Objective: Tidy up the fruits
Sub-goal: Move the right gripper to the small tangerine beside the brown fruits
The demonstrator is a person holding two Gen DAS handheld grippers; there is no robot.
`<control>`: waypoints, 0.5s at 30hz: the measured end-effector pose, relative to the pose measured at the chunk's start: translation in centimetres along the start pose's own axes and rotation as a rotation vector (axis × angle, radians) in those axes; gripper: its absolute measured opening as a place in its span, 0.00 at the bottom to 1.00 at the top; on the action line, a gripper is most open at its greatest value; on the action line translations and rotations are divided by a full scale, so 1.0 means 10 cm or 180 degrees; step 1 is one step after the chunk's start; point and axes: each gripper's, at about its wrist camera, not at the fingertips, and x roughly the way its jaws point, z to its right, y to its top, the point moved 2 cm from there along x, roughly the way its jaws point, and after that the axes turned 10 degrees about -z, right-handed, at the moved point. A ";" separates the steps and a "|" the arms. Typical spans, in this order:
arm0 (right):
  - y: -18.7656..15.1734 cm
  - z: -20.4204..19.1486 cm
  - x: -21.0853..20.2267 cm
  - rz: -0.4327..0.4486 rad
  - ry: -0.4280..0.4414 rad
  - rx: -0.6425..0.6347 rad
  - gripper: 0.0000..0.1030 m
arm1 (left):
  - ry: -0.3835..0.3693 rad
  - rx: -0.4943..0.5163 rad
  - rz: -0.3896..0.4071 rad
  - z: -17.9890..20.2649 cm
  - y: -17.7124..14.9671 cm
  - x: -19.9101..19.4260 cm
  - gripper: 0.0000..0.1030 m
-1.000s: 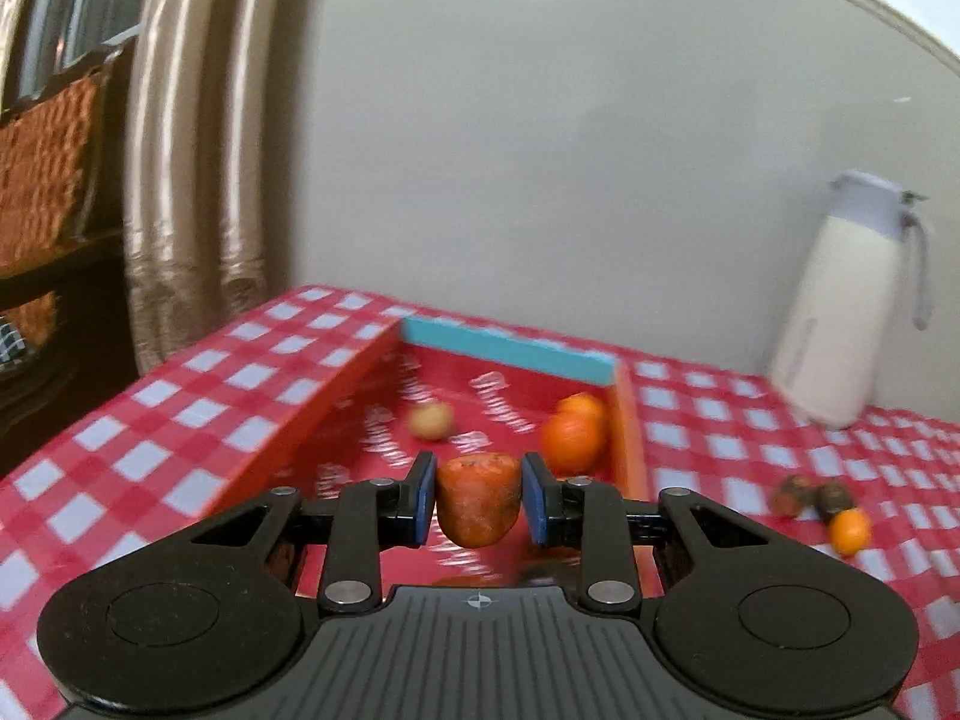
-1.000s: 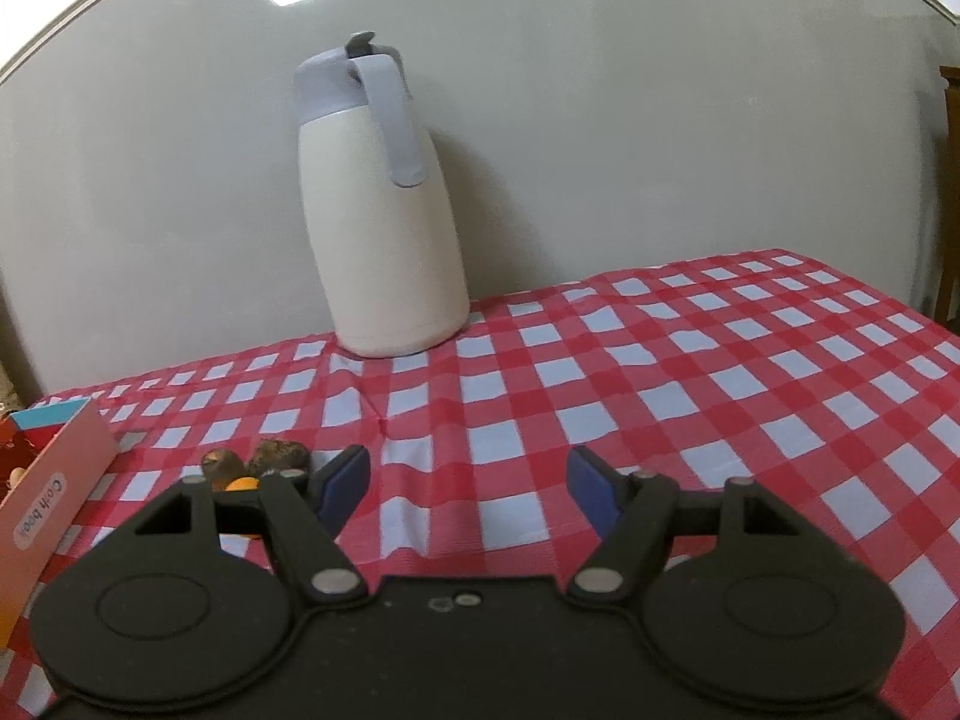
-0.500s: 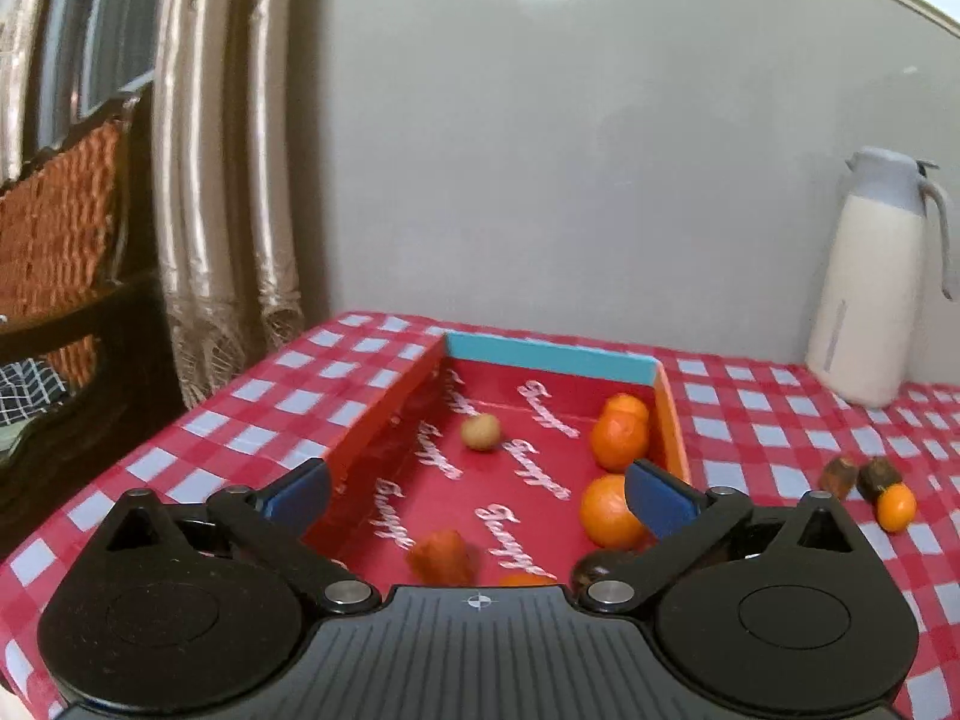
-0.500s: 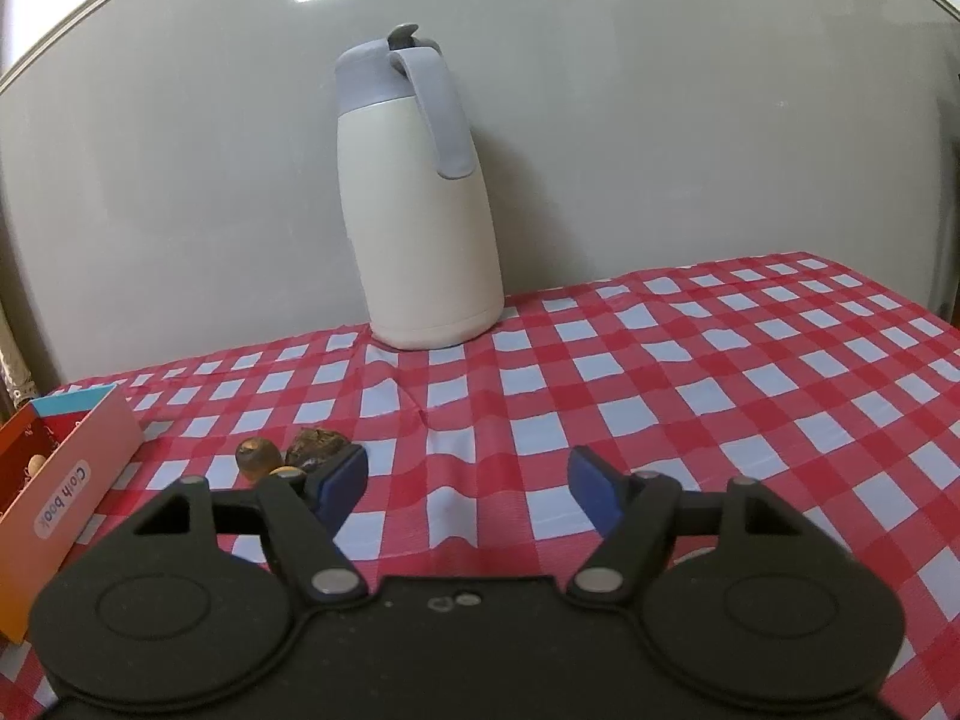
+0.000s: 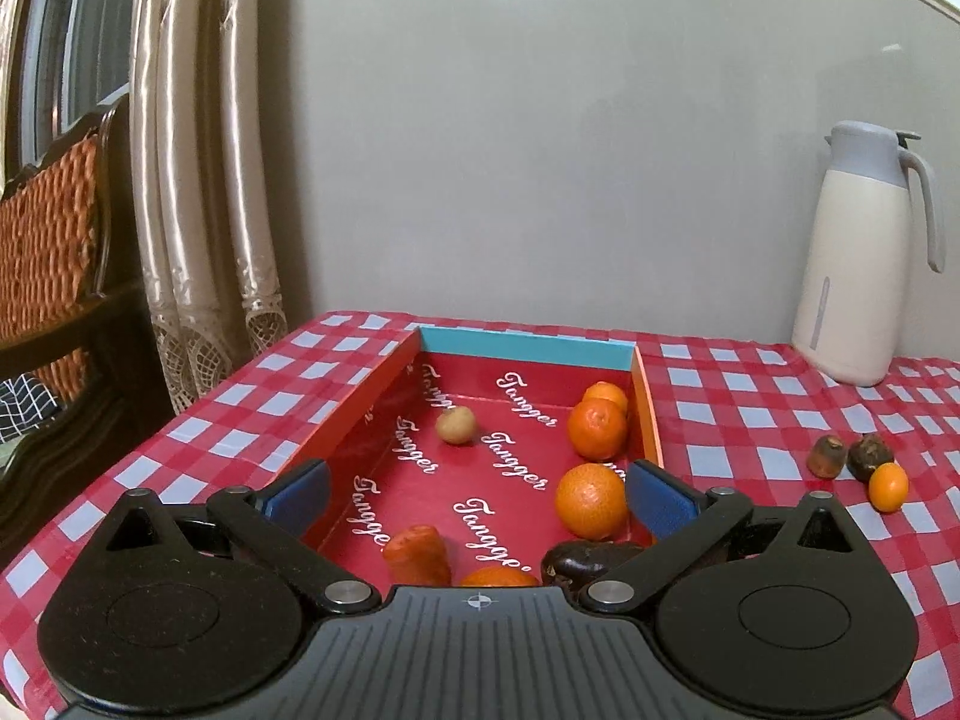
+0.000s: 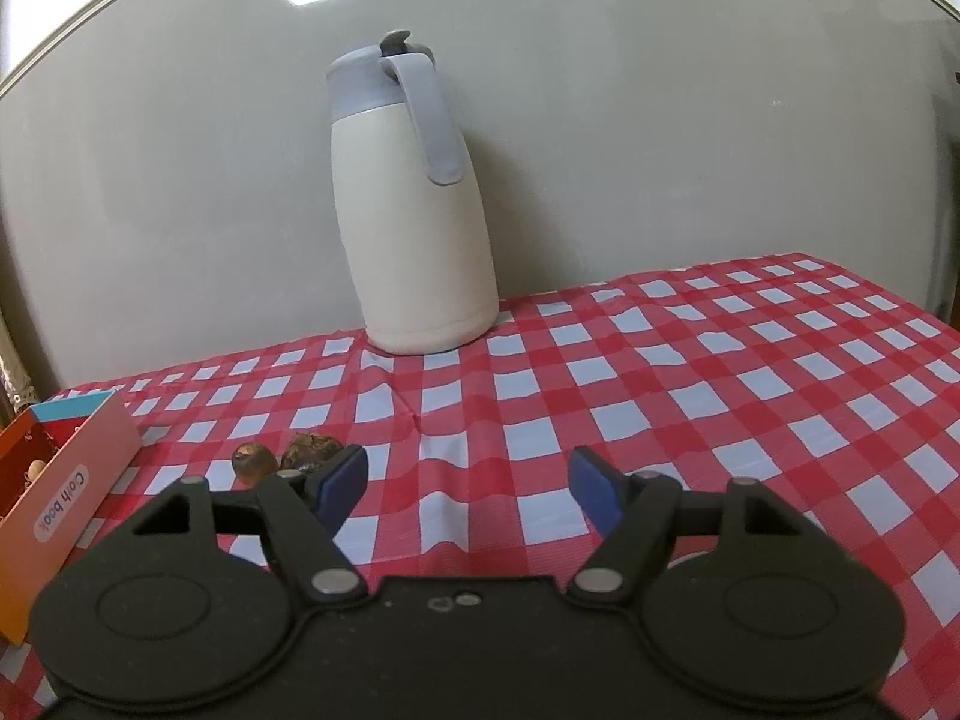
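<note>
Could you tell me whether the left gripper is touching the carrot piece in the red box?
Apart. The left wrist view shows the left gripper wide open, and the carrot piece lies on the box floor, clear of both pads.

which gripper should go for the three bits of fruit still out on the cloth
Right, probably. The right gripper is open and empty, with the two brown fruits just off its left finger. The left gripper, also open, hangs over the red box, with that cluster and the small orange fruit further off.

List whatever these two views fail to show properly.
- Left wrist view: the dark fruit and the nearest orange in the red box are half hidden by the gripper body.
- Right wrist view: the box's inside is cut off by the left edge; the brown fruits sit partly behind the left finger.
</note>
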 end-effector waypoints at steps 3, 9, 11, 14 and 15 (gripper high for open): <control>-0.01 -0.03 0.01 -0.0005 -0.0002 -0.0023 0.71 | -0.0010 -0.0012 -0.0015 -0.01 0.00 0.01 1.00; 0.00 -0.09 0.05 -0.0011 0.0035 -0.0088 0.71 | -0.0016 -0.0029 -0.0006 -0.04 -0.01 0.01 1.00; 0.00 -0.14 0.08 -0.0019 0.0044 -0.0138 0.71 | -0.0009 -0.0049 -0.0014 -0.07 -0.02 0.02 1.00; 0.00 -0.23 0.12 -0.0033 0.0064 -0.0237 0.71 | 0.0000 -0.0092 -0.0004 -0.13 -0.02 0.02 1.00; 0.00 -0.26 0.13 -0.0036 0.0072 -0.0269 0.71 | 0.0015 -0.0099 0.0002 -0.15 -0.02 0.02 1.00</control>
